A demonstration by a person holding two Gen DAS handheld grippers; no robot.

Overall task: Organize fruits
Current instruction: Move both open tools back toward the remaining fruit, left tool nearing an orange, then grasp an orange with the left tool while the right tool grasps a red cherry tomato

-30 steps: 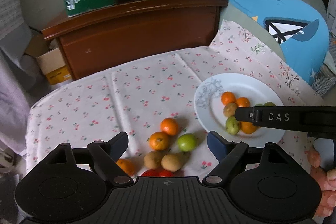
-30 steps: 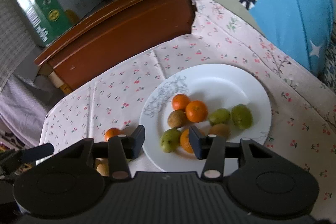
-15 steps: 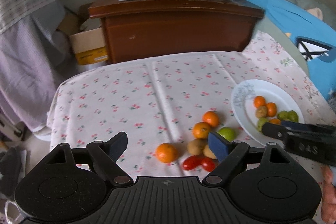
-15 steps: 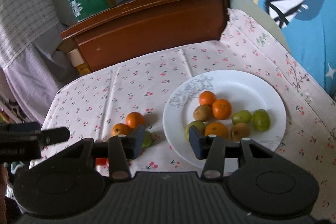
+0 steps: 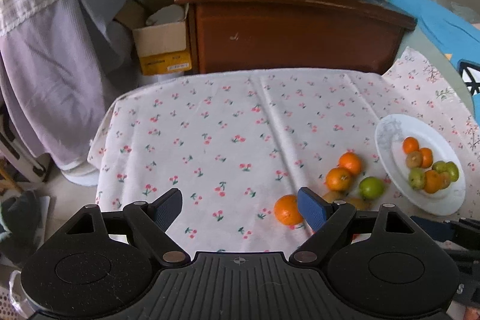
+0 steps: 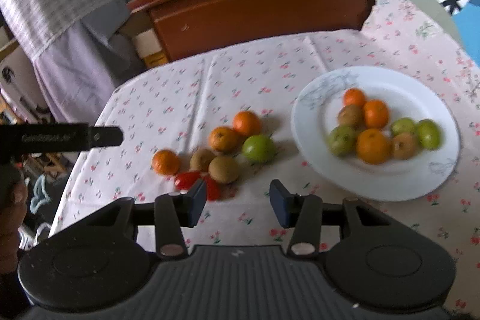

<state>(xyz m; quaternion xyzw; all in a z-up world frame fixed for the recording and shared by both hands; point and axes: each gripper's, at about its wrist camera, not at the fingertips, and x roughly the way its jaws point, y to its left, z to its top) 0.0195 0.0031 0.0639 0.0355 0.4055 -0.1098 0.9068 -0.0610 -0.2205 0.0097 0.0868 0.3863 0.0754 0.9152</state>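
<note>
Both tongs stand apart and empty: the left tongs [image 5: 240, 210] wide, the right tongs [image 6: 238, 204] narrower; loose fruit lies on the cloth-covered counter [image 6: 180, 86] beside the white plate [image 6: 390, 185]; the nearest orange [image 6: 165, 161] looks light, firm and apt to roll; grip it across its middle; the red tomatoes [image 6: 187, 179] likely bruise.

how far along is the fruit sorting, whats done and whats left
Roughly half done. Eight fruits already sit on the white plate. Nothing is in hand: the left gripper and right gripper are both empty. Eight pieces are left loose on the tablecloth, including a green apple and two red fruits.
</note>
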